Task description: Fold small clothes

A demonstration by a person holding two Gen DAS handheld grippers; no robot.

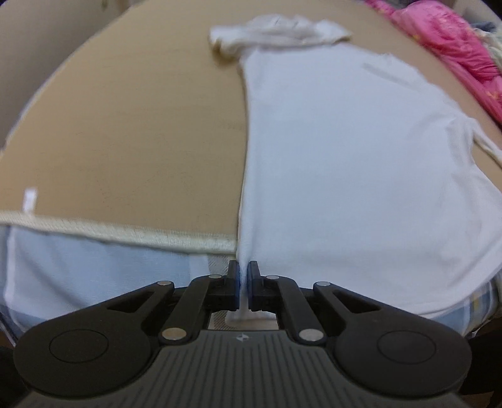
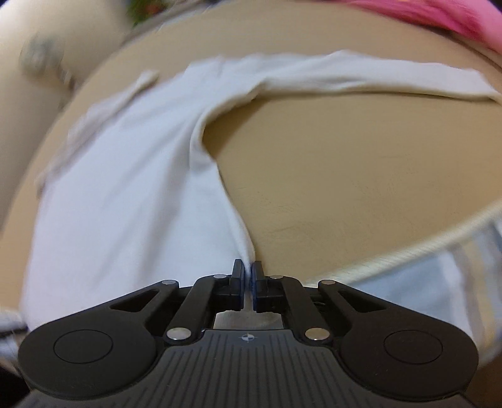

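A small white shirt [image 1: 360,150] lies spread on the tan table [image 1: 125,125], its sleeve bunched at the far end. My left gripper [image 1: 243,276] is shut on the shirt's near left hem corner at the table's front edge. In the right wrist view the same white shirt [image 2: 125,194] stretches to the left, one sleeve reaching far right across the tan table [image 2: 360,175]. My right gripper [image 2: 248,276] is shut on the shirt's near right hem corner. The right wrist view is motion-blurred.
A pink garment [image 1: 455,40] lies along the table's far right side; it shows in the right wrist view [image 2: 439,12] at the top. A cream trim [image 1: 125,233] edges the table's front, with light blue fabric [image 1: 94,266] below it.
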